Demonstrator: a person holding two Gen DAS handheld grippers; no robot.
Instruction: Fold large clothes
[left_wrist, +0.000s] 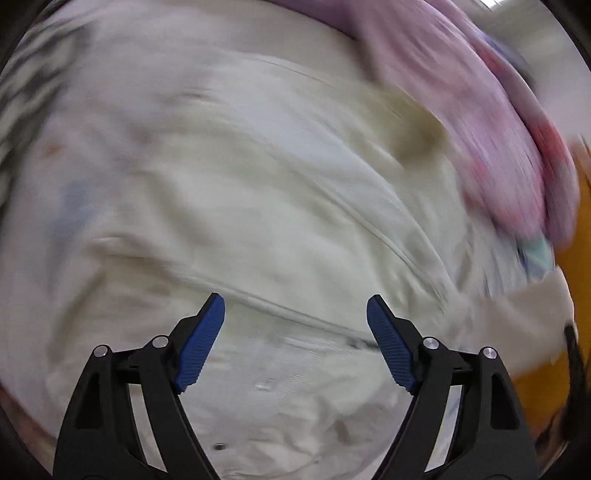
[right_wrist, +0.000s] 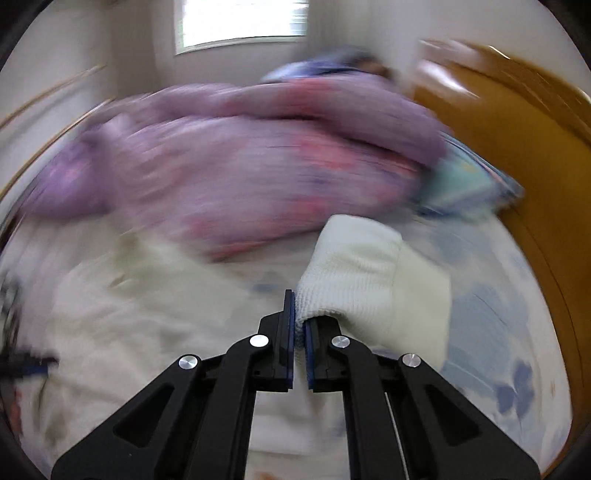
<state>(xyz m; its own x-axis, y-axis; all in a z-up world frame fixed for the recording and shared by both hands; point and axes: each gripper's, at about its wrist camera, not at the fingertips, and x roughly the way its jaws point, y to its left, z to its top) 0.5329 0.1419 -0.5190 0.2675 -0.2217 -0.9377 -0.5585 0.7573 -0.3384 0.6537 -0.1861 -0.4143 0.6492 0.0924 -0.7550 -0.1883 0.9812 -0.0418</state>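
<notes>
We see the left tool (left_wrist: 295, 321) pointing steeply down at a cream garment (left_wrist: 258, 192) that fills most of its view; its blue pads (left_wrist: 201, 343) stand wide apart with nothing between them, and they touch no cloth that we can make out. A raised seam (left_wrist: 388, 236) curves across the garment from the lower middle up to the right. The picture is smeared, so finer folds are hard to read.

The right tool (right_wrist: 299, 328) has its jaws pressed together on a ribbed cream cuff (right_wrist: 354, 269), whose knit edge is pinched between the pads while the rest of the cuff bulges out to the right of the fingers. In the left wrist view the same cuff (left_wrist: 517, 317) shows as a pale band reaching in from the right edge.

The garment lies spread on a bed, over a light sheet with blue prints (right_wrist: 495, 328) that shows bare near the bed's right edge. Along the bed's far side a purple and pink blanket (right_wrist: 236, 166) is heaped, and just to its right sits a folded teal and blue cloth (right_wrist: 465, 181), near the bed's far right corner. An orange-brown wooden board (right_wrist: 517, 147) runs along the right side of the bed. Beyond the blanket we see a bright window (right_wrist: 243, 22) in a pale wall.

No container shows in either view; the clothes all lie loose on the bed
</notes>
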